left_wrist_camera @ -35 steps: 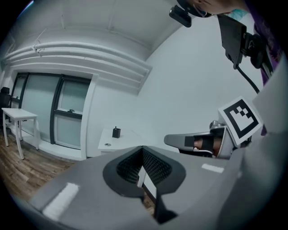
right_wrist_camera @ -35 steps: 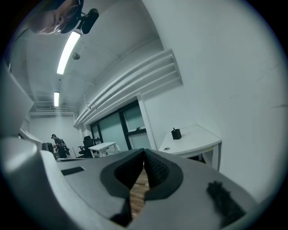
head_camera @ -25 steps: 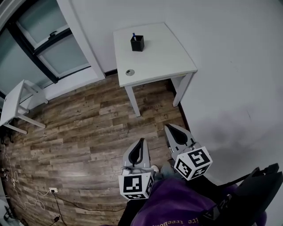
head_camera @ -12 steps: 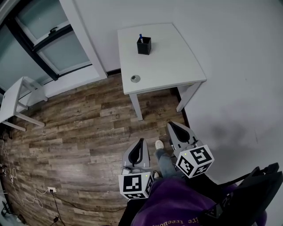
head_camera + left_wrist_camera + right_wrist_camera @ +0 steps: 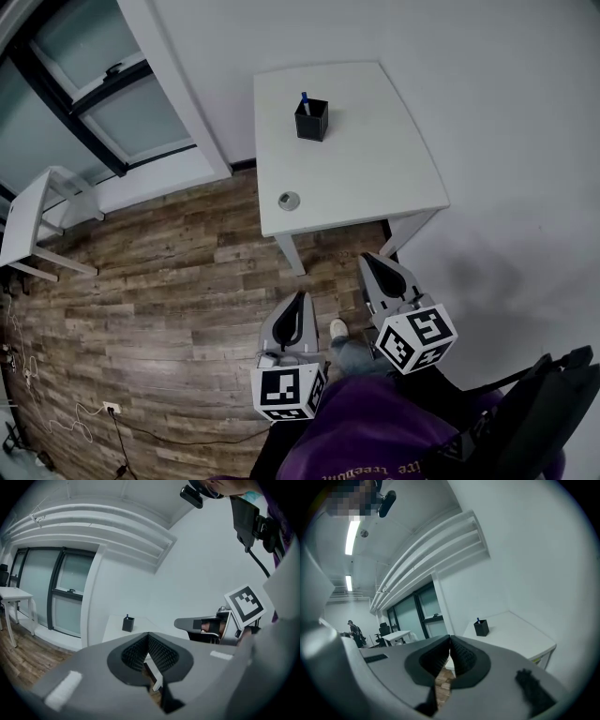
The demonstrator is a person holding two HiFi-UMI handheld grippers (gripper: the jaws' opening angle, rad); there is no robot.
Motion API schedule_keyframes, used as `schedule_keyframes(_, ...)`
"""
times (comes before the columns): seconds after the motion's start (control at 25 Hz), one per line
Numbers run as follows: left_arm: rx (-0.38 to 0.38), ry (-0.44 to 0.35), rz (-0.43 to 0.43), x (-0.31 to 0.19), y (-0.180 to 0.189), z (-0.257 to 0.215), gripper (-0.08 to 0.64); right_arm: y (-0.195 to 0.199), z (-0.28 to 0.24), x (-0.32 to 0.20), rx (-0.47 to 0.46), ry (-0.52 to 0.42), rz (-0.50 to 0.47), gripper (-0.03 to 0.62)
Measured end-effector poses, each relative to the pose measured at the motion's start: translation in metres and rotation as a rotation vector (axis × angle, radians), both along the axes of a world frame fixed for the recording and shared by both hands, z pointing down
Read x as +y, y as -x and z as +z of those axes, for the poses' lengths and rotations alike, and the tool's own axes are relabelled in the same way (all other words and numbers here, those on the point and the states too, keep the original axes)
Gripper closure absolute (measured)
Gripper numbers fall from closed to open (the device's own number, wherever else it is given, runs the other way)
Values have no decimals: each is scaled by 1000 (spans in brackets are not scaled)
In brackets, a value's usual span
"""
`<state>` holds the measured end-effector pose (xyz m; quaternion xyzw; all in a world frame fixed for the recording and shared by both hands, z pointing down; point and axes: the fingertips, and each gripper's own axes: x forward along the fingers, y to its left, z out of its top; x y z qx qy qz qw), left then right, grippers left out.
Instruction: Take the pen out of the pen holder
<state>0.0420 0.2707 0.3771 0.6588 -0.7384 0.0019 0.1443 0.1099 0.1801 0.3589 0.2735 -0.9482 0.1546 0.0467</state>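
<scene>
A black square pen holder (image 5: 311, 121) stands toward the far side of a white table (image 5: 375, 178), with a blue pen (image 5: 305, 97) sticking up out of it. Both grippers are held well short of the table, over the wooden floor. My left gripper (image 5: 300, 296) is shut and empty. My right gripper (image 5: 367, 257) is just before the table's near edge, its jaws touching with nothing between them. The left gripper view shows the holder (image 5: 128, 624) small and far ahead, with the right gripper (image 5: 194, 623) off to the right. In the right gripper view the holder (image 5: 481, 628) sits on the table ahead.
A small round grey fitting (image 5: 289, 200) lies near the table's front left corner. White walls close in behind and right of the table. A glazed partition (image 5: 103, 94) and a second white table (image 5: 28, 220) stand at left. Cables (image 5: 56, 422) trail on the floor.
The table and pen holder have drawn nearer and lower in the head view as the person walks toward them. Both grippers stay shut, carried forward together.
</scene>
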Motion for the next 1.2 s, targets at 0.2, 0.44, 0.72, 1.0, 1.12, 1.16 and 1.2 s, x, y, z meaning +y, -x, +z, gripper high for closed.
schedule_keyframes(0.2, -12, -7, 12, -50, 9, -4, 555, 8, -8, -46, -18, -12, 1, 581)
schedule_keyframes(0.44, -2, -33, -16, -104, 28, -7, 555, 11, -4, -97, -4, 3, 26, 581)
schedule_keyframes(0.72, 8, -77, -26, -163, 59, -10, 555, 24, 3, -153, -4, 6, 72, 581)
schedule_keyframes(1.0, 13, -93, 1, -240, 108, -10, 555, 58, -3, -230, -33, 2, 131, 581)
schedule_keyframes(1.12, 14, -94, 19, -278, 130, -8, 555, 79, -8, -263, -40, -13, 143, 581)
schedule_keyframes(1.16, 17, -91, 26, -289, 137, -7, 555, 85, -8, -273, -40, -12, 147, 581)
schedule_keyframes(1.2, 19, -89, 31, -300, 144, -6, 555, 92, -7, -281, -38, -8, 150, 581)
